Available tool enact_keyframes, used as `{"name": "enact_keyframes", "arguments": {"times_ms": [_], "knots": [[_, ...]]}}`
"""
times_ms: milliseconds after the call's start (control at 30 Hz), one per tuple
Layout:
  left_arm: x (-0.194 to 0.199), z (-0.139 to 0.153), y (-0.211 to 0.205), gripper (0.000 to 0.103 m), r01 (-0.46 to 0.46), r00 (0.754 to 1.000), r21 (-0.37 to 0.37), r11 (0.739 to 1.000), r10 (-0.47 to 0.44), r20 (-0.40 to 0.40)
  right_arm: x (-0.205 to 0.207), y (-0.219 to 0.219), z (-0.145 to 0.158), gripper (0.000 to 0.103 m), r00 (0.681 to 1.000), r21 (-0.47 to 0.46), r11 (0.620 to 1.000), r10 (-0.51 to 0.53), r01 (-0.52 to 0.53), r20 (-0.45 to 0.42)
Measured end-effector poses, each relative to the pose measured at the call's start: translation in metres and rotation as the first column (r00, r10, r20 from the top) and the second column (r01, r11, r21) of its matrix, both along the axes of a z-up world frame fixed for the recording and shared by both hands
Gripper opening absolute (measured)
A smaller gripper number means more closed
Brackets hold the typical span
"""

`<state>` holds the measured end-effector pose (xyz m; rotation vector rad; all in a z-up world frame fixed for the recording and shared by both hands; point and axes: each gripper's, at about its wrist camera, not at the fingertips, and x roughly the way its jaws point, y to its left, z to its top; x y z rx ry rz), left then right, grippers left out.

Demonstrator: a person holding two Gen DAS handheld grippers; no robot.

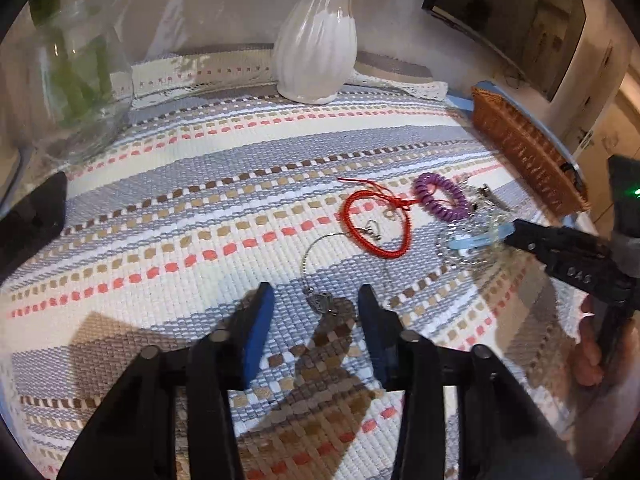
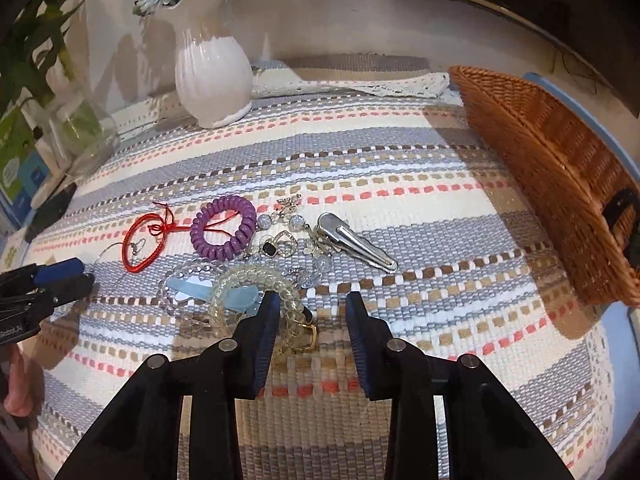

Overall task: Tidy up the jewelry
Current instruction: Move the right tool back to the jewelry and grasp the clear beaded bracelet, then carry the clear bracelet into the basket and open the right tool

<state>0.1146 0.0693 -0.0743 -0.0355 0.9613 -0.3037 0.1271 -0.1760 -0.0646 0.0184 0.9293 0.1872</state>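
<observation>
Jewelry lies in a loose cluster on the striped mat (image 2: 440, 208): a red cord bracelet (image 2: 136, 244), a purple spiral hair tie (image 2: 224, 232), a silver hair clip (image 2: 356, 248), a light blue clip (image 2: 216, 292), clear bead bracelets (image 2: 256, 280) and a gold buckle piece (image 2: 304, 336). My right gripper (image 2: 312, 308) is open, just above the gold piece. My left gripper (image 1: 316, 300) is open over a thin silver necklace with a pendant (image 1: 320, 300). The red bracelet (image 1: 376, 224) and purple tie (image 1: 440, 196) lie beyond it.
A wicker basket (image 2: 560, 176) stands at the right edge of the mat. A white ribbed vase (image 2: 212, 72) with flowers and a glass vase (image 2: 80, 132) stand at the back left. A dark flat object (image 1: 32, 216) lies at the mat's left edge.
</observation>
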Motion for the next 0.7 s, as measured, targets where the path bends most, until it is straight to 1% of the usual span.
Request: {"name": "enact_keyframes", "arguments": {"times_ms": [33,67,100,167,267,367,500,533,633,700], "knots": [[0.000,0.000,-0.002,0.022,-0.008,1.000,0.029,1.000,0.008,0.008,0.000,0.001,0.000,0.026,1.000,-0.003,1.000,0.006,-0.006,0.003],[0.001,-0.001,-0.003,0.008,-0.010,1.000,0.035,0.999,0.010,0.008,0.001,0.002,0.000,0.021,1.000,-0.005,1.000,0.009,-0.009,0.002],[0.001,-0.001,-0.003,0.009,-0.009,1.000,0.030,1.000,0.008,0.006,0.001,0.004,0.000,0.012,1.000,-0.012,1.000,0.014,-0.014,0.000],[-0.001,0.001,-0.001,0.009,0.002,1.000,0.000,1.000,-0.002,0.002,0.000,0.005,0.001,0.011,1.000,-0.024,1.000,0.016,-0.015,0.007],[-0.007,0.011,0.004,0.009,0.006,1.000,-0.042,0.999,-0.005,0.026,-0.007,0.002,0.007,0.010,1.000,-0.008,1.000,0.016,-0.016,0.025],[-0.017,0.030,0.010,0.009,0.018,0.997,-0.078,0.997,-0.012,0.076,-0.018,-0.006,0.018,0.010,0.999,0.031,0.999,0.007,-0.009,0.047],[-0.030,0.062,0.010,0.009,0.046,0.990,-0.090,0.995,-0.033,0.139,-0.032,-0.018,0.039,0.010,0.996,0.080,0.997,-0.010,0.003,0.089],[-0.033,0.070,0.009,0.009,0.055,0.987,-0.096,0.994,-0.040,0.153,-0.036,-0.022,0.046,0.009,0.995,0.101,0.995,-0.012,0.002,0.101],[-0.037,0.092,0.007,0.009,0.097,0.981,-0.136,0.986,-0.072,0.178,-0.045,-0.031,0.060,0.009,0.992,0.151,0.989,-0.016,-0.003,0.127],[-0.038,0.105,0.000,0.009,0.118,0.976,-0.136,0.984,-0.090,0.199,-0.051,-0.036,0.068,0.009,0.989,0.177,0.984,-0.017,-0.009,0.148]]}}
